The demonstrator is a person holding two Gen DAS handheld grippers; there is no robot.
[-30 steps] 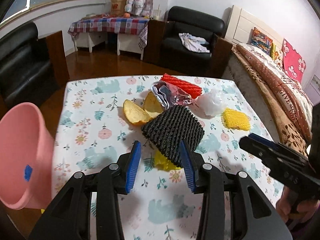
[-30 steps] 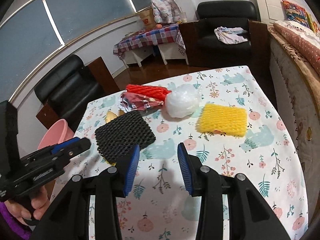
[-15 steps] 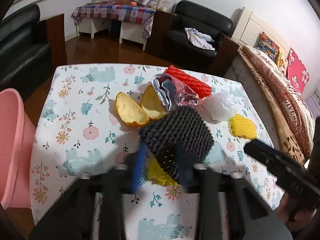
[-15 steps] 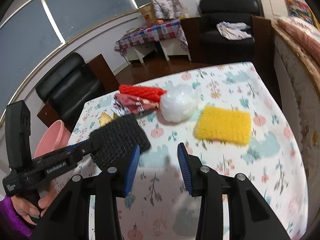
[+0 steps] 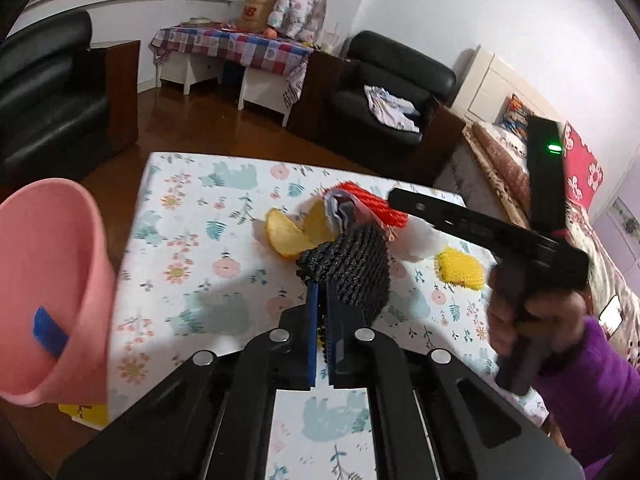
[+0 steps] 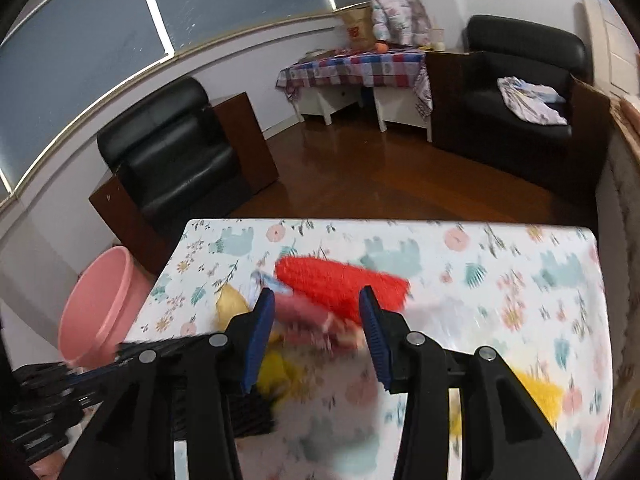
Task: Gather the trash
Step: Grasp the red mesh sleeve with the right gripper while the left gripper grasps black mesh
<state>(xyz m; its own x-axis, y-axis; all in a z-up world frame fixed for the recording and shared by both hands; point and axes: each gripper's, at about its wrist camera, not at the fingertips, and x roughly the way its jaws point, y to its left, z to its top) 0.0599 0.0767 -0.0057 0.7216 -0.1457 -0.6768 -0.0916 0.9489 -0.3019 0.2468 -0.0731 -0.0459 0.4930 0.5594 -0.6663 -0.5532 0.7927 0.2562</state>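
Left gripper (image 5: 322, 320), frame centre: jaws pinching edge of black foam net (image 5: 352, 264), net hanging off table (image 5: 188, 216) for carry to pink bin (image 5: 44, 288) at left edge. Right gripper (image 6: 316, 334): jaws spread, empty, aimed at blurred crumpled wrapper (image 6: 308, 316) below red foam net (image 6: 340, 280), likely next pick.

one pink bucket (image 5: 48, 288), four foam nets, two peels, two armchairs

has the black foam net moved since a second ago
Yes. The black foam net, clamped by the left gripper, is lifted off the table, no longer lying flat beside the orange peel.
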